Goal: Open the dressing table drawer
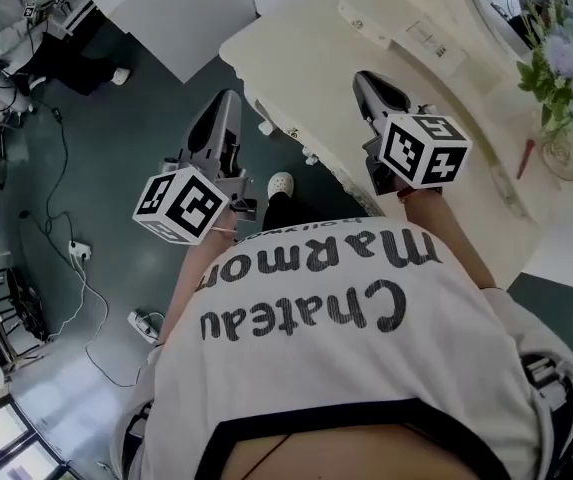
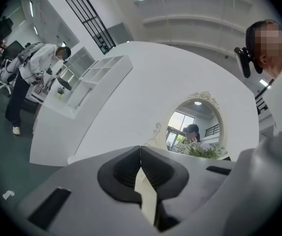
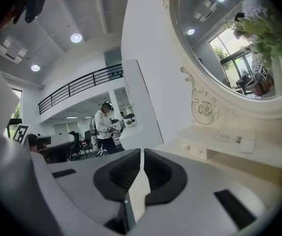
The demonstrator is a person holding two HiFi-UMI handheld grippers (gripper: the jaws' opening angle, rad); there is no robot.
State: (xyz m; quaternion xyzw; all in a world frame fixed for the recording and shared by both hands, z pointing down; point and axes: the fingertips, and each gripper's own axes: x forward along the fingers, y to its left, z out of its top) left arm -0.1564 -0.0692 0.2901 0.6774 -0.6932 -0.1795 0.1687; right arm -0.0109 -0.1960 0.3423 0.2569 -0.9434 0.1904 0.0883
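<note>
The cream dressing table (image 1: 436, 78) stands ahead and to the right in the head view. Its front edge carries small white drawer knobs (image 1: 266, 128). My left gripper (image 1: 228, 100) hangs over the dark floor just left of that front, jaws shut and empty (image 2: 141, 149). Above the table top near its front edge is my right gripper (image 1: 368, 80), also shut with nothing held (image 3: 141, 151). The oval mirror (image 3: 219, 38) rises close on the right in the right gripper view. In the left gripper view the mirror (image 2: 195, 129) lies straight ahead.
A vase of flowers (image 1: 564, 78) stands at the table's right end, and a low unit of small drawers (image 3: 199, 150) sits under the mirror. A person (image 1: 6, 23) works at the far left. Cables and a power strip (image 1: 78, 252) lie on the floor. My shoe (image 1: 280, 183) shows below.
</note>
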